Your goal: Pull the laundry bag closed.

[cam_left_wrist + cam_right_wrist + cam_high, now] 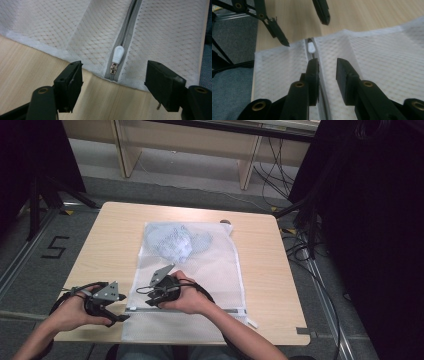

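The white mesh laundry bag (210, 265) lies flat on the tabletop (110, 240), its zipper pull (117, 54) at the near left corner. Your left hand-held gripper (121, 310) stands wide, empty, facing that pull. Your right hand-held gripper (327, 65) is narrow, over the zipper track (322, 100), gripping nothing.
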Available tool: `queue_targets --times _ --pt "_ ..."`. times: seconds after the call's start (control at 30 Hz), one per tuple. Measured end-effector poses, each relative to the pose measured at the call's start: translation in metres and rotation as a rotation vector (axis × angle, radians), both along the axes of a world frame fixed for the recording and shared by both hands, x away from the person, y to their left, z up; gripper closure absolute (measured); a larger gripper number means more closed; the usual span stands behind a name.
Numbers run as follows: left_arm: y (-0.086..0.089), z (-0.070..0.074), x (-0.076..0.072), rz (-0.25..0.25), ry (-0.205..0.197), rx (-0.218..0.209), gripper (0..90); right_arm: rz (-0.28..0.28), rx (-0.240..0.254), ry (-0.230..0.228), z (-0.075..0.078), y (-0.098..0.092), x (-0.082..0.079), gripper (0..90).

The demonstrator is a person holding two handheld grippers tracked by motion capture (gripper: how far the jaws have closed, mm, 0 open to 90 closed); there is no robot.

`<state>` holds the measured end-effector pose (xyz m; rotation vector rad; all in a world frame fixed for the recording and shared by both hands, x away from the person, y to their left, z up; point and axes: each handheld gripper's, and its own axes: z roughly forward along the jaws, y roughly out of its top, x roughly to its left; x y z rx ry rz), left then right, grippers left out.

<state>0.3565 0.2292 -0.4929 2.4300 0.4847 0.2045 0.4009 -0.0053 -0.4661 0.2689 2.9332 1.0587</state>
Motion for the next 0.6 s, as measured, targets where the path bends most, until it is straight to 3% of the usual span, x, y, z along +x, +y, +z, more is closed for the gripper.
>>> queue_targets --times 0.03,0.07,0.13,0.2,0.6 --pt "0.000 -0.001 0.001 -0.004 0.004 -0.002 31.6 0.012 -0.007 0.001 -0.001 0.004 0.000 73.4" --pt "0.002 0.000 0.005 -0.040 -0.003 0.045 32.6 0.022 -0.012 0.006 -0.002 0.010 0.000 73.7" --pt "-0.001 -0.004 0.004 -0.003 0.003 -0.003 34.2 0.033 -0.026 0.017 -0.004 0.017 0.000 73.7" --pt "-0.001 -0.006 0.004 -0.006 0.011 -0.015 36.4 0.040 -0.031 0.025 -0.006 0.024 0.000 73.7" --pt "-0.001 -0.007 0.007 -0.007 0.003 -0.025 39.2 0.036 -0.037 0.033 -0.015 0.030 -0.002 71.8"
